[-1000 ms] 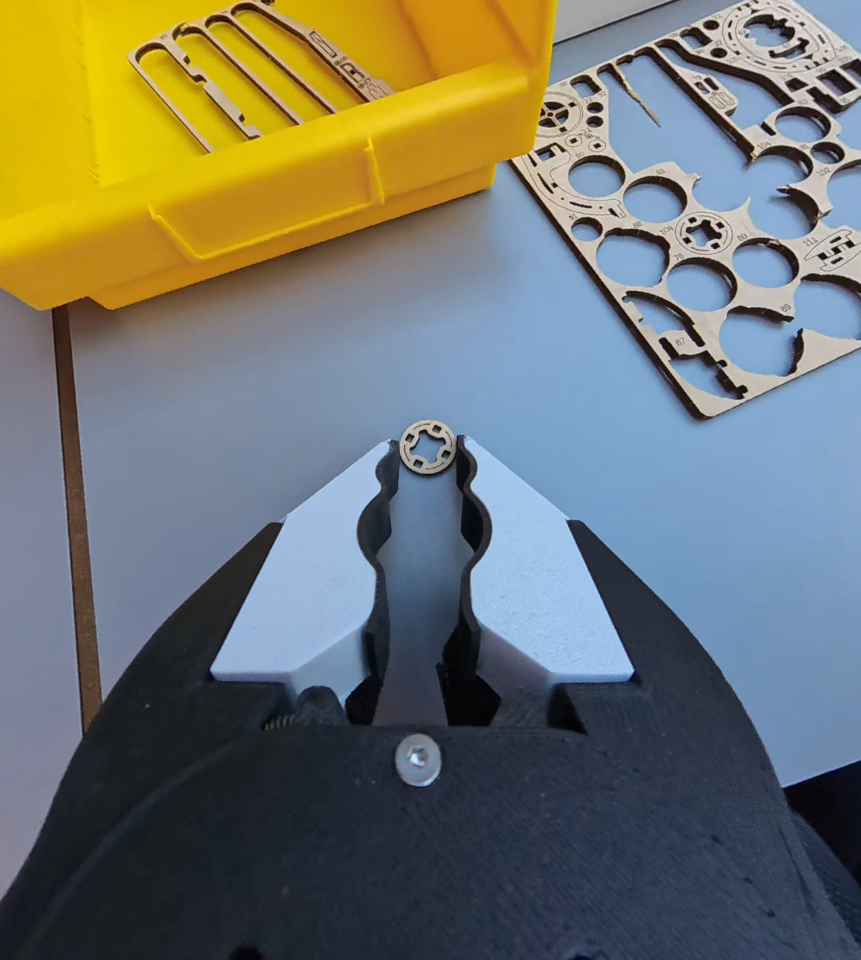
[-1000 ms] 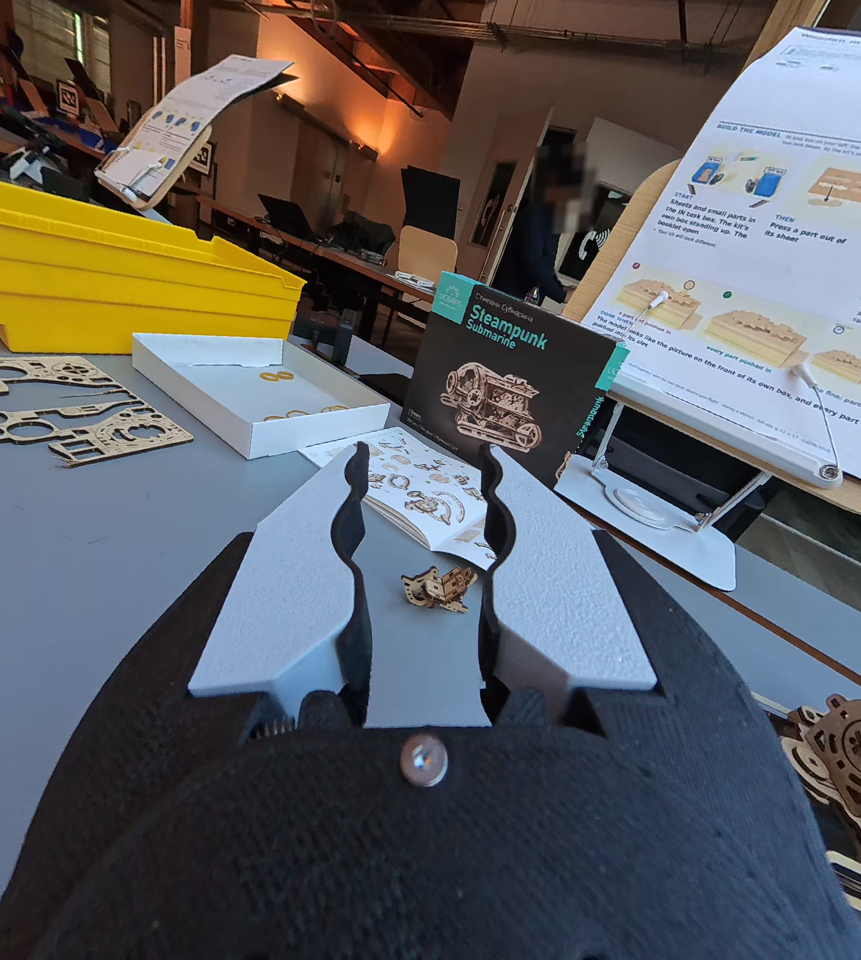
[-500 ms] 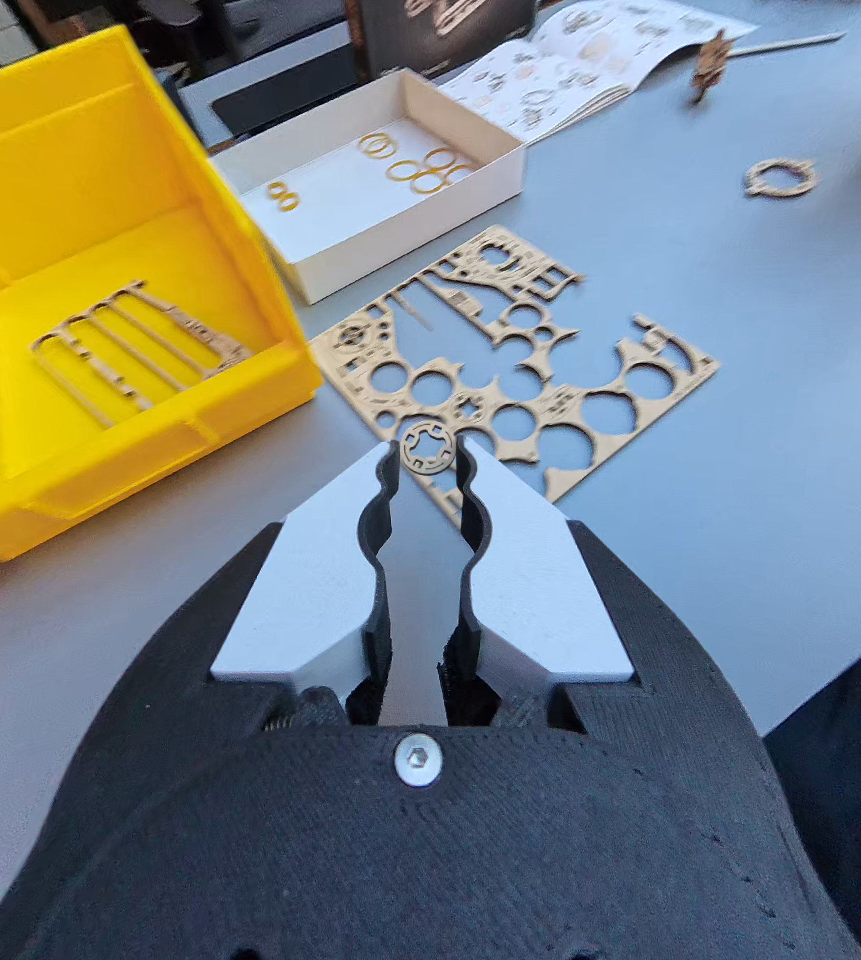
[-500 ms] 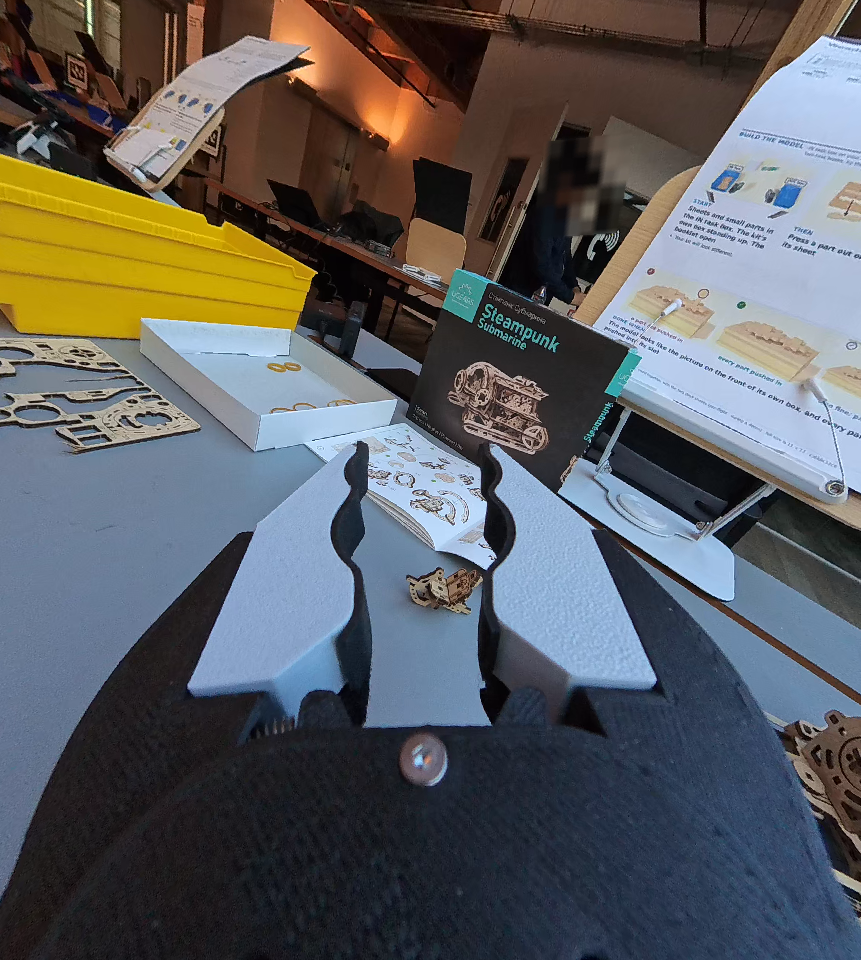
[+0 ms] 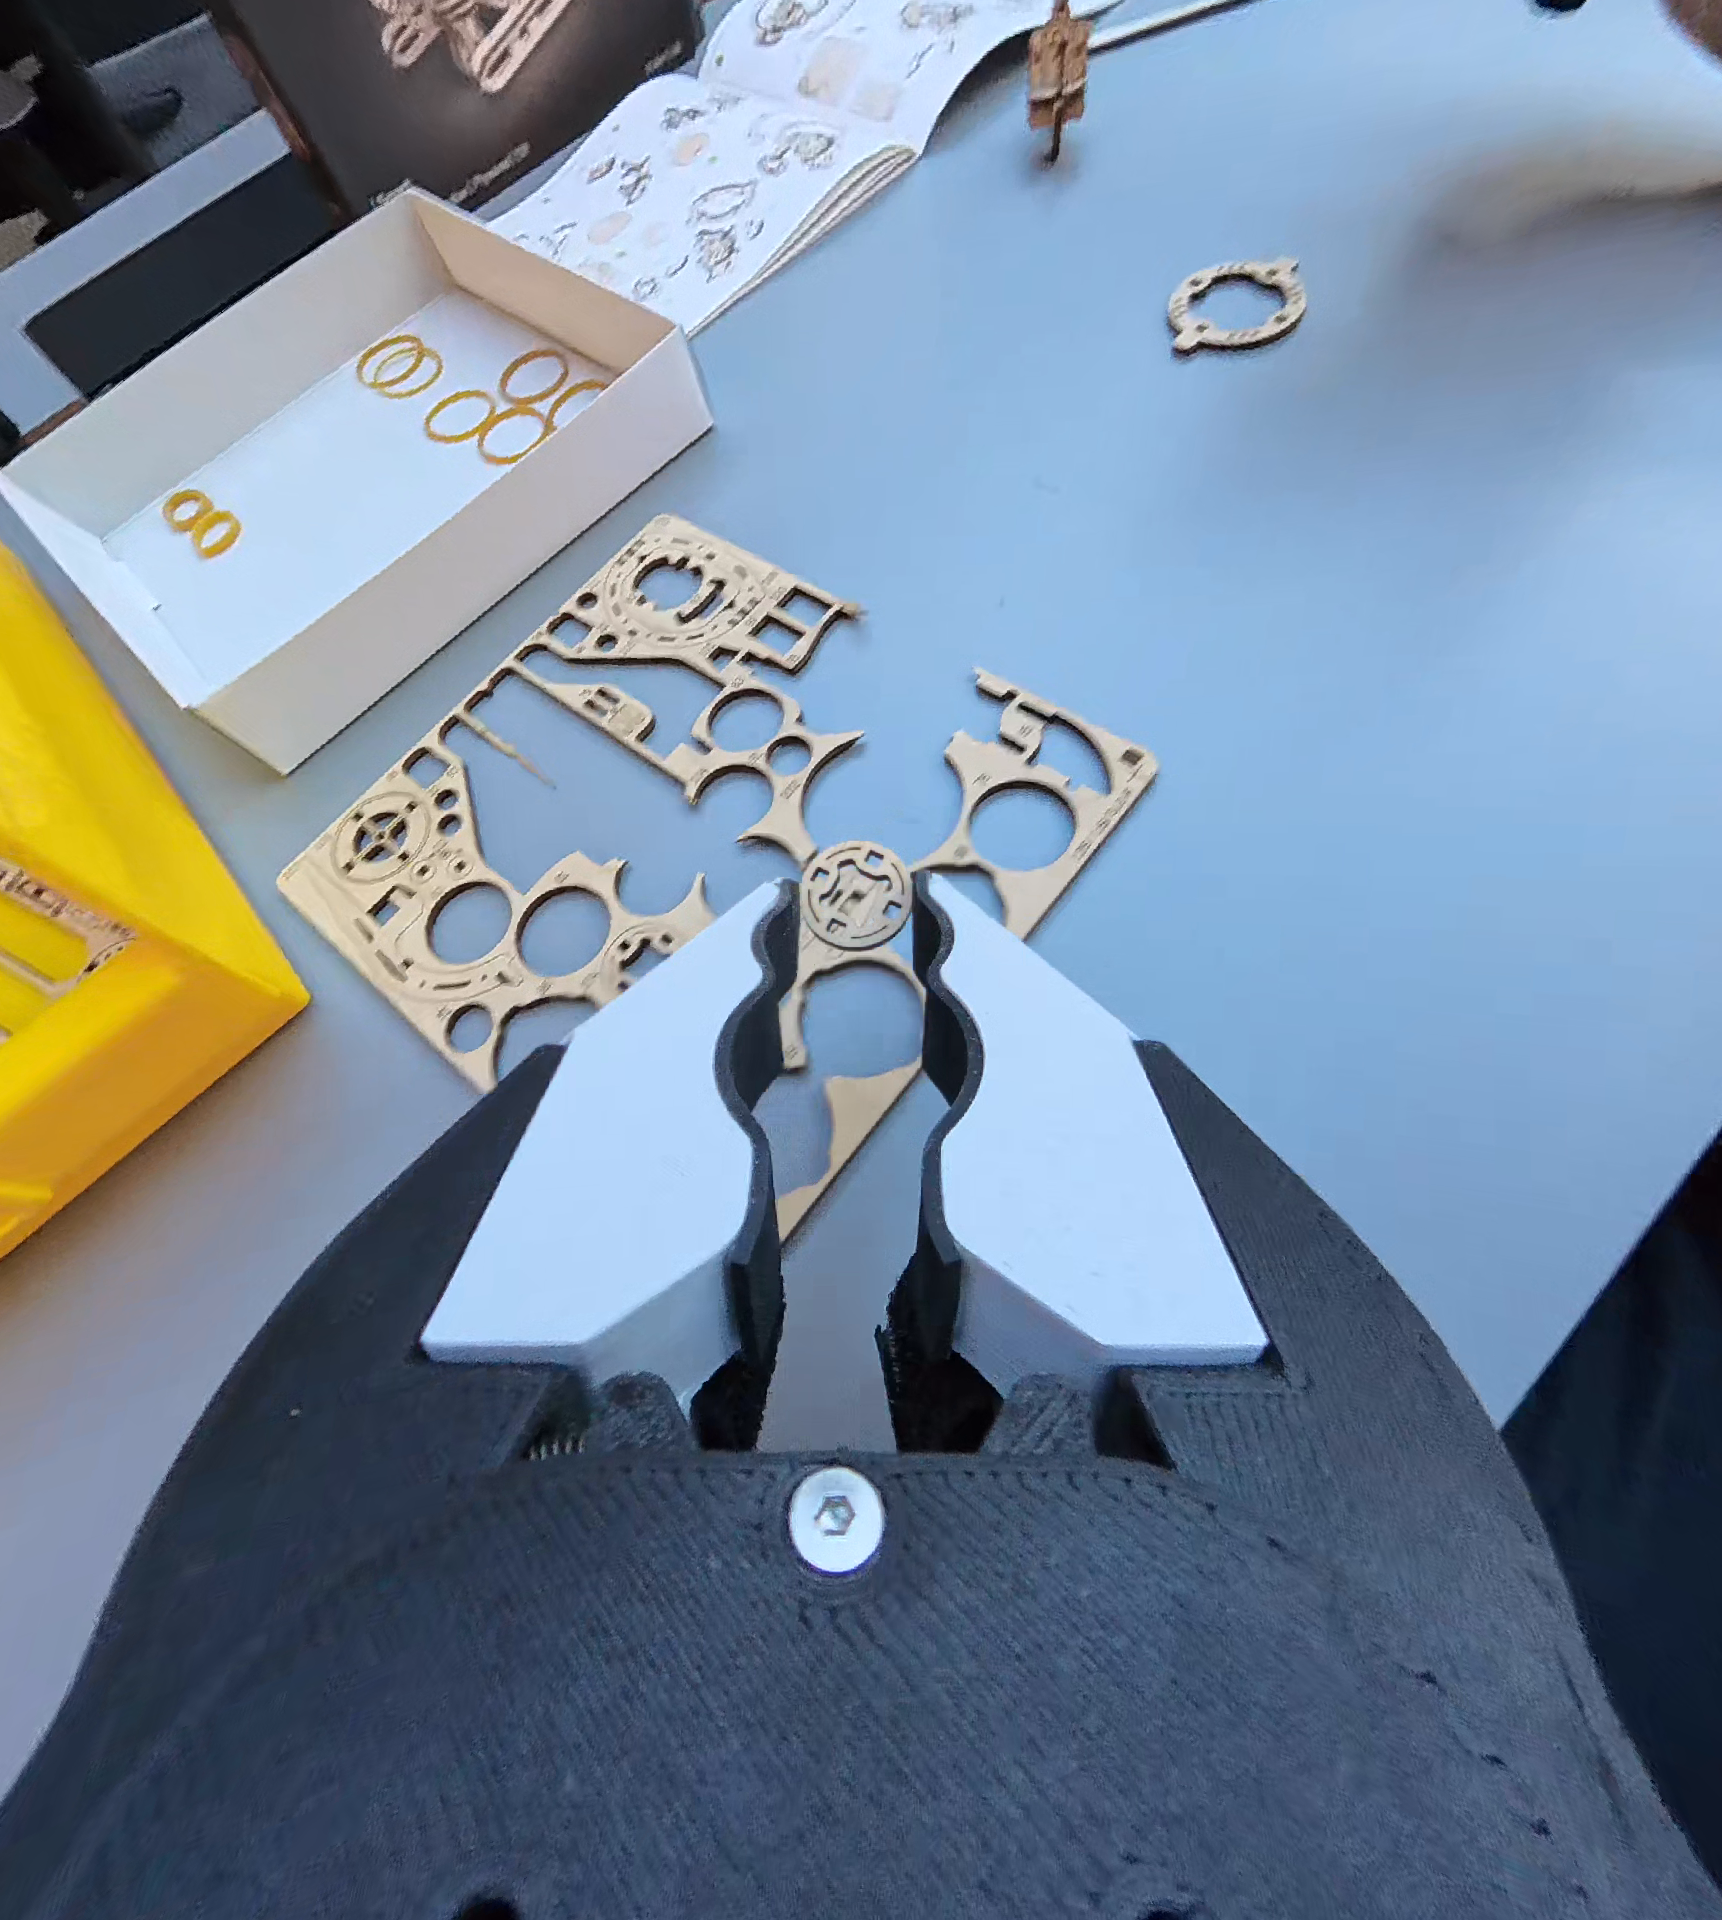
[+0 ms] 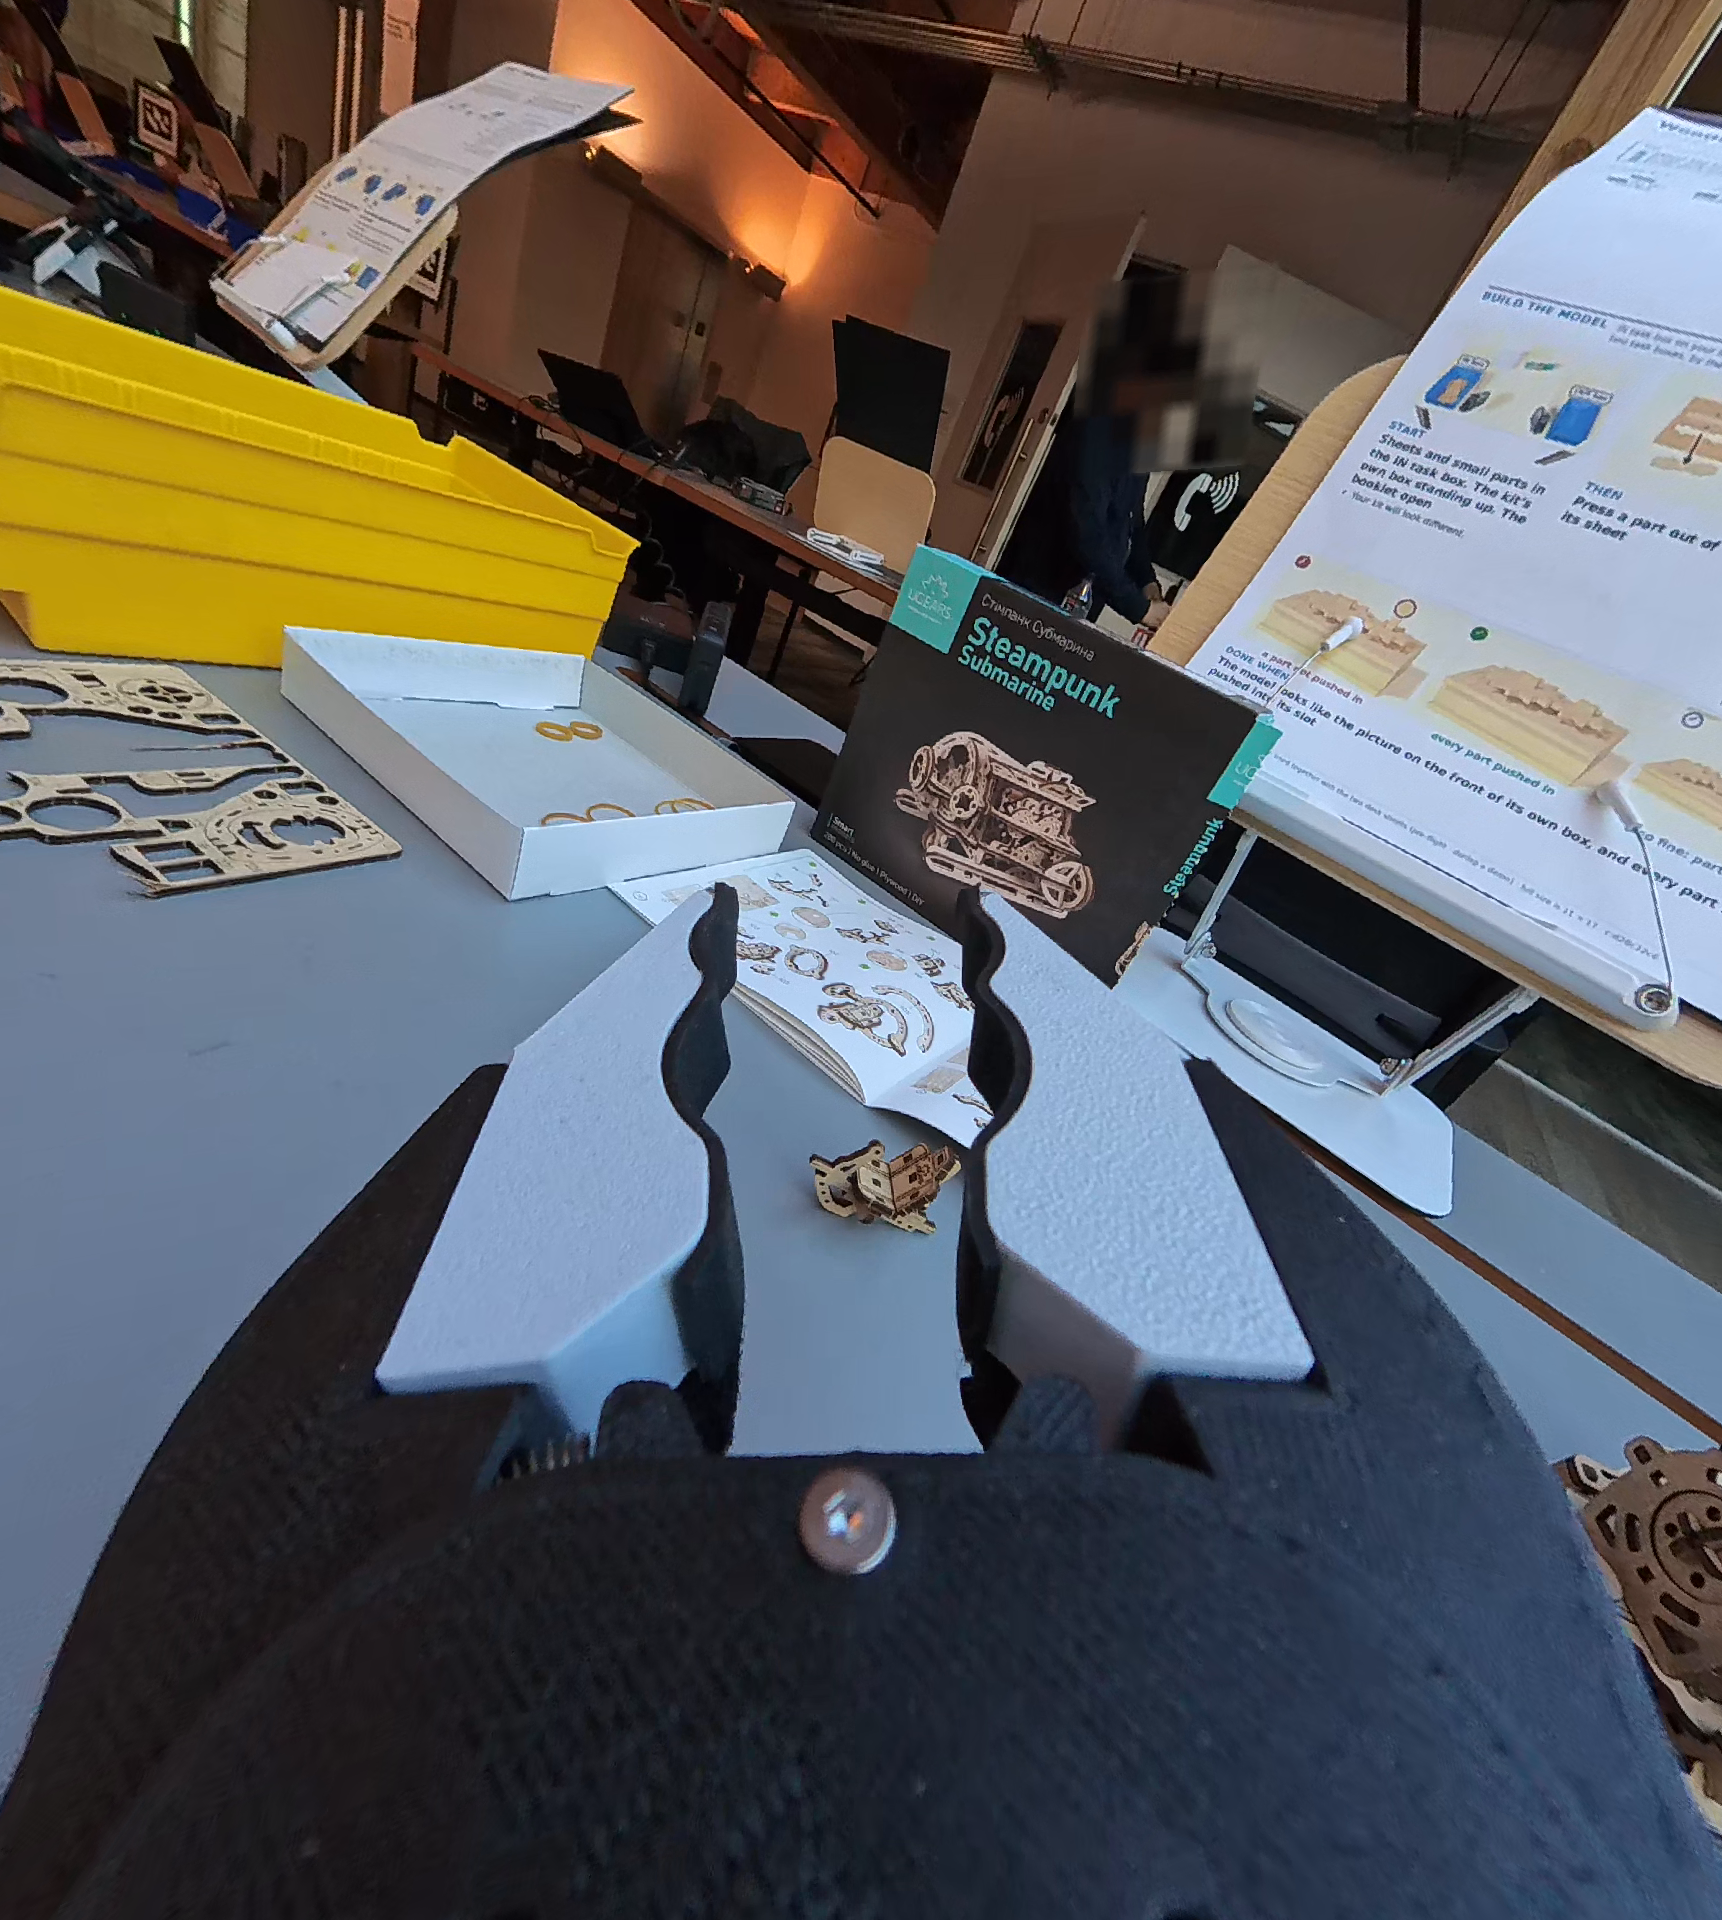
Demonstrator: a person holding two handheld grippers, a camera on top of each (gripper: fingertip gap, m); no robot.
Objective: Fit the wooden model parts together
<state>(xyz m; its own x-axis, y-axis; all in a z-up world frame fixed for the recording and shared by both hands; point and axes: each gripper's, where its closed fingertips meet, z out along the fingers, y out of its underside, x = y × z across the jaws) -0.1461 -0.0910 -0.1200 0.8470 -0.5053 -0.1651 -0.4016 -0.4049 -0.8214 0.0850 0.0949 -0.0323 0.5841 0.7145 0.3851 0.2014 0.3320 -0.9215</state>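
Observation:
My left gripper (image 5: 855, 896) is shut on a small round wooden disc (image 5: 855, 894) with a star-shaped cut-out, held at the fingertips above the punched-out wooden sheet (image 5: 587, 831) on the grey table. A loose wooden ring part (image 5: 1236, 307) lies farther off to the right. A small wooden sub-assembly (image 5: 1056, 62) stands at the far edge; it also shows in the right wrist view (image 6: 883, 1187), on the table between my right gripper's fingers. My right gripper (image 6: 849, 909) is open and empty. The sheet also shows at the left of the right wrist view (image 6: 161, 821).
A yellow bin (image 5: 57, 1039) holds a wooden frame at the left. A white tray (image 5: 441, 644) holds rubber bands. An open booklet (image 6: 836, 987) and the dark kit box (image 6: 1033, 790) stand behind. An instruction board (image 6: 1563, 623) is at right. A built wooden model (image 6: 1709, 1579) sits at lower right. The gap from one gripper's tips to the other's is roughly 30 cm.
My left gripper, still holding the disc, has swung right and tilted up from the bin toward the sheet and the tray. My right gripper has barely moved.

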